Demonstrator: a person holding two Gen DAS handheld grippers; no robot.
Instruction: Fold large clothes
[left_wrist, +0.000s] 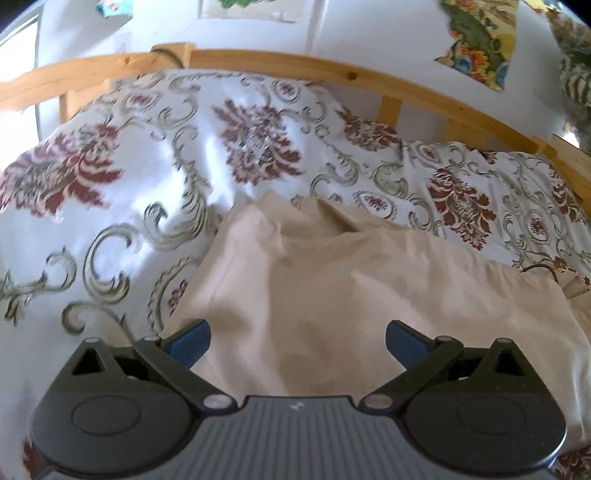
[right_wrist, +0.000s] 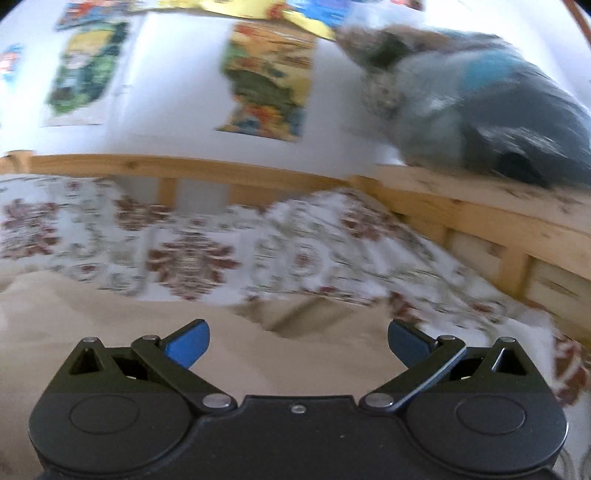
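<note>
A large cream garment (left_wrist: 314, 280) lies rumpled on the flowered bedspread (left_wrist: 147, 158), running from the near middle toward the right. My left gripper (left_wrist: 297, 341) hangs open just above its near part, blue fingertips (left_wrist: 192, 341) wide apart with nothing between them. In the right wrist view, which is blurred, the same cream cloth (right_wrist: 110, 317) fills the lower left, with a folded edge ahead. My right gripper (right_wrist: 297, 341) is open over it and holds nothing.
A wooden bed rail (left_wrist: 295, 68) curves along the far side of the bed, against a white wall with colourful pictures (right_wrist: 266, 77). On a wooden ledge (right_wrist: 480, 199) at the right sits a blue-grey bundle (right_wrist: 498, 107). Bedspread (right_wrist: 314, 251) lies beyond the garment.
</note>
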